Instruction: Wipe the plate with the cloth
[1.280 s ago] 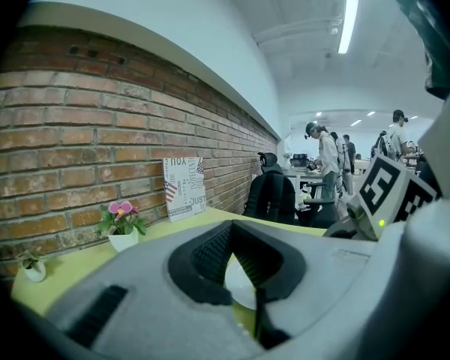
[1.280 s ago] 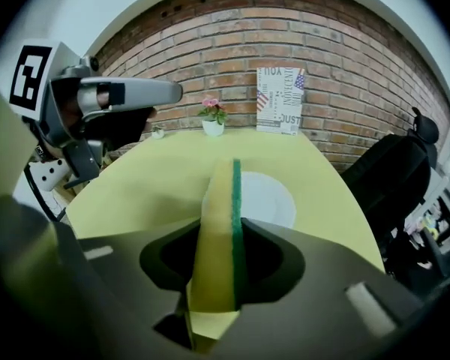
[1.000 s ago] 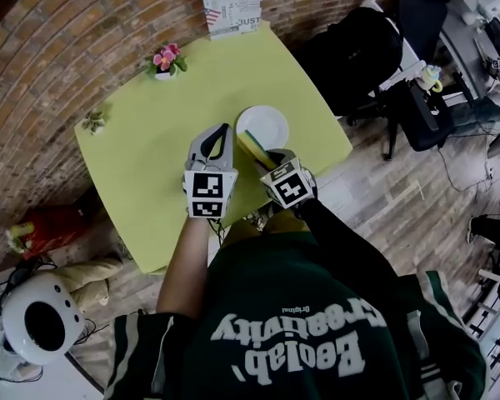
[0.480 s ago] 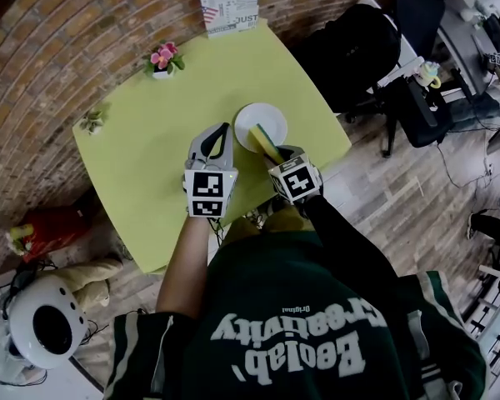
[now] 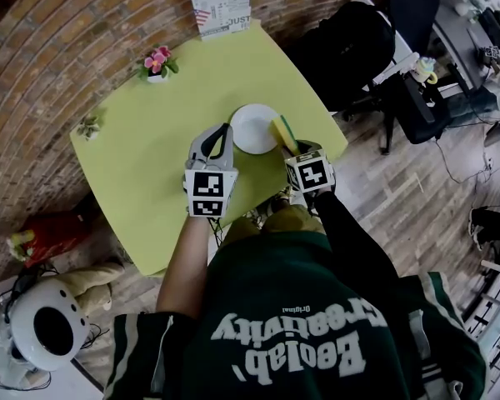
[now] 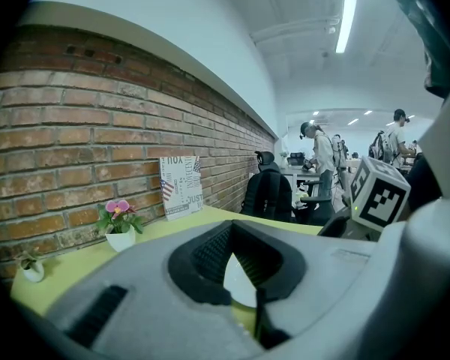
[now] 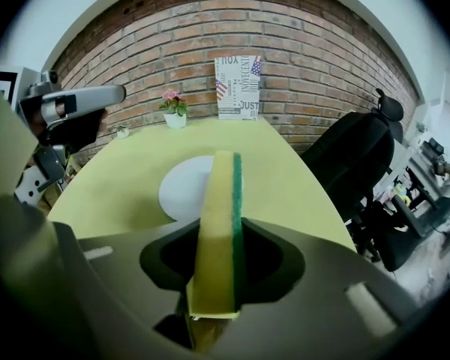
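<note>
Right gripper (image 7: 223, 227) pinches a yellow-green sponge (image 7: 219, 193) on edge beside the white plate (image 7: 181, 190) on our lime table (image 7: 120, 178); left gripper (image 6: 234, 231) pressed together, empty. Brick wall (image 7: 172, 36) behind; only the left gripper view shows us people (image 6: 319, 152) standing beyond

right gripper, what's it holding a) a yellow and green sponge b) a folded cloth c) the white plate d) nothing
a: a yellow sponge with a green side stands clamped upright in the right gripper.
</note>
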`<state>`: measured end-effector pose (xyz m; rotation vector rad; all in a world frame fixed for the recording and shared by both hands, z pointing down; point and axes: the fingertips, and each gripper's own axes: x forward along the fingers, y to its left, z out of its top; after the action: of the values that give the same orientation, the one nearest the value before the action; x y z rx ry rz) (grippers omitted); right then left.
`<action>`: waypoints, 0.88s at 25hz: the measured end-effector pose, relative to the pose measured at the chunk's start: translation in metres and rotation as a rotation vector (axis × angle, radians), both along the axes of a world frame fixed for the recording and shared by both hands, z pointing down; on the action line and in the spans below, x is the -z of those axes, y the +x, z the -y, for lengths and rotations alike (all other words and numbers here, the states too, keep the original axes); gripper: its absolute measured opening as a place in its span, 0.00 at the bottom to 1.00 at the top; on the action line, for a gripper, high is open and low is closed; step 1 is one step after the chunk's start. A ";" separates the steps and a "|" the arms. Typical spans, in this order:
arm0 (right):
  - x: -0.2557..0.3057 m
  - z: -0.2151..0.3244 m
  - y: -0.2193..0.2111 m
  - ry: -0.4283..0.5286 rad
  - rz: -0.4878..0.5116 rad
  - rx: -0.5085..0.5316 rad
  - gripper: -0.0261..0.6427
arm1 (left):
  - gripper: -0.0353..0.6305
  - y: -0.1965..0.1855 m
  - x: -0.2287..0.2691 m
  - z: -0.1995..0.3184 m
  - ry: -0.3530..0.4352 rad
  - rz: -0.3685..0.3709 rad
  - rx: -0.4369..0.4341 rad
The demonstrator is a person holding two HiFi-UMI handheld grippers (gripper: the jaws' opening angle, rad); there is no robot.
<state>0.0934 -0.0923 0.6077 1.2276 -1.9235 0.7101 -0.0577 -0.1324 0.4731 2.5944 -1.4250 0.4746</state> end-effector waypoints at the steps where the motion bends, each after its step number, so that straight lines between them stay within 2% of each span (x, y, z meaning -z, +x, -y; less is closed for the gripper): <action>1: 0.000 0.000 0.003 0.001 -0.002 -0.007 0.25 | 0.06 0.000 0.000 0.000 0.000 0.001 0.000; 6: 0.003 0.001 0.004 0.015 0.003 -0.003 0.25 | 0.06 0.001 0.000 0.000 0.001 0.004 0.000; 12: 0.017 -0.011 -0.023 0.027 0.119 0.055 0.25 | 0.06 0.003 -0.004 -0.001 -0.006 -0.001 -0.002; 17: 0.016 -0.029 -0.056 -0.049 0.200 0.112 0.25 | 0.06 0.004 -0.005 -0.006 -0.007 0.003 -0.008; 22: 0.008 -0.047 -0.077 -0.108 0.189 0.194 0.25 | 0.06 -0.002 -0.004 -0.010 -0.004 0.005 0.004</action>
<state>0.0160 -0.0457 0.5994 0.9211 -2.0939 0.8393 -0.0596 -0.1225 0.4770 2.5882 -1.4293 0.4837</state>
